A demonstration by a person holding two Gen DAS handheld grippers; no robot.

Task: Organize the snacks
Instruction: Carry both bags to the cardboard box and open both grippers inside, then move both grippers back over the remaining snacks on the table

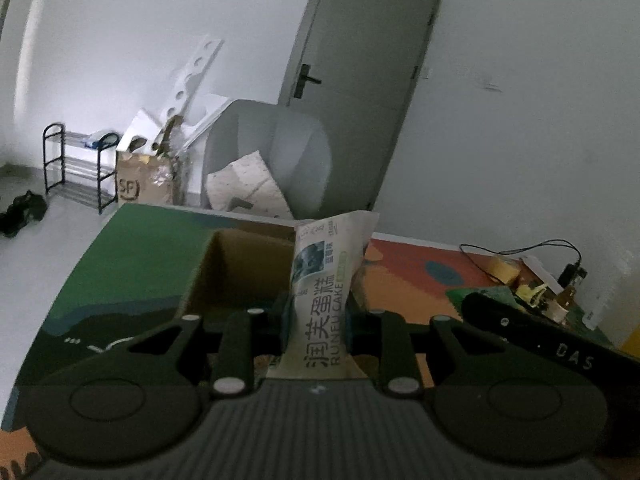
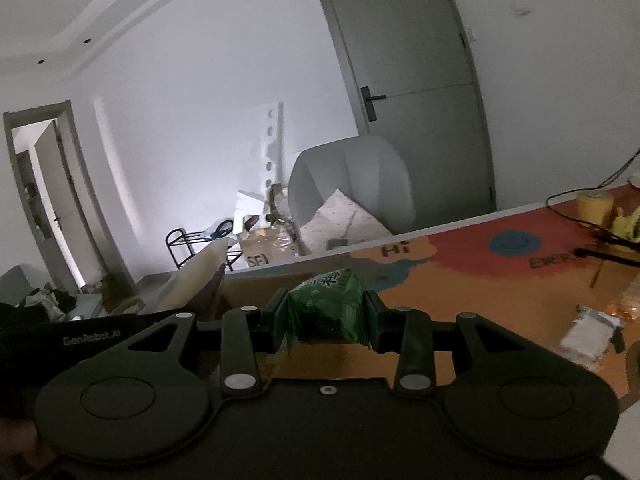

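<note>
A white cake packet, printed RUNFU CAKE, is being pinched upright by the left gripper, its jaws drawn nearly together against the wrapper. A green snack packet is being squeezed by the right gripper, jaws set a little wider and pressing both sides. Both grippers are being angled slightly downward over the painted table. An open cardboard box is being seen just ahead of and below both sets of fingers. The right gripper's black body is being glimpsed close at the left gripper's right. Farther right, a yellow tape roll, a black cable and a white packet are lying on the table. Beyond it, a grey armchair is standing before a door.
</note>
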